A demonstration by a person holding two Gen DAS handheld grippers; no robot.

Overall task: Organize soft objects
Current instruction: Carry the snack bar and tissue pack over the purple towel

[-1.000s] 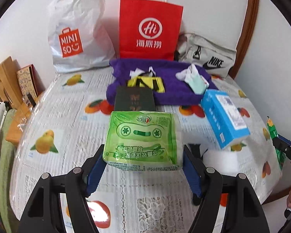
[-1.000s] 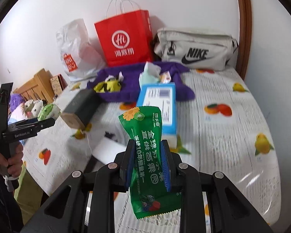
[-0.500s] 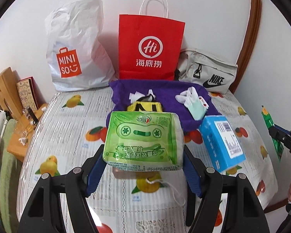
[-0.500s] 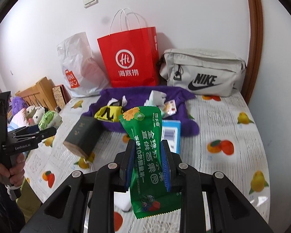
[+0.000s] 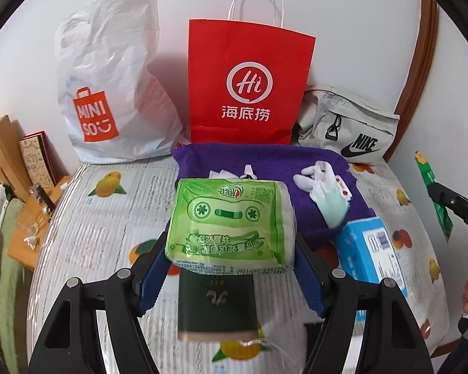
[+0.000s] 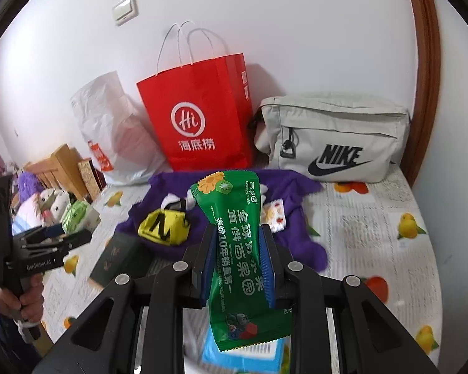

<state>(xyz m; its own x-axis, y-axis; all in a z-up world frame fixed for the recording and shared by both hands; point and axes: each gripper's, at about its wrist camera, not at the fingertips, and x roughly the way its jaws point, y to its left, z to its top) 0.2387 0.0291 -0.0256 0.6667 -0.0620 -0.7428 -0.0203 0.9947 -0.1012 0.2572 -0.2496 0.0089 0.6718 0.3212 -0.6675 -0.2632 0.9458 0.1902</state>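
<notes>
My left gripper [image 5: 231,268] is shut on a light green tissue pack [image 5: 231,221] and holds it above the table. My right gripper [image 6: 238,261] is shut on a dark green snack pouch [image 6: 238,249], held upright above the table. A purple cloth [image 5: 265,165] lies at the back with white socks [image 5: 324,184] on it; in the right wrist view the purple cloth [image 6: 299,233] also carries a yellow-black pouch [image 6: 163,227]. The left gripper with the tissue pack [image 6: 75,218] shows at the left of the right wrist view.
A white Miniso bag [image 5: 109,93], a red paper bag [image 5: 249,84] and a grey Nike bag [image 5: 349,127] stand against the wall. A dark green box [image 5: 215,305] and a blue box [image 5: 371,252] lie on the fruit-print tablecloth [image 5: 115,218]. Wooden furniture [image 5: 3,155] is at left.
Both grippers have risen and moved forward toward the bags with their loads. The dark box and blue box now appear lower in both views.
</notes>
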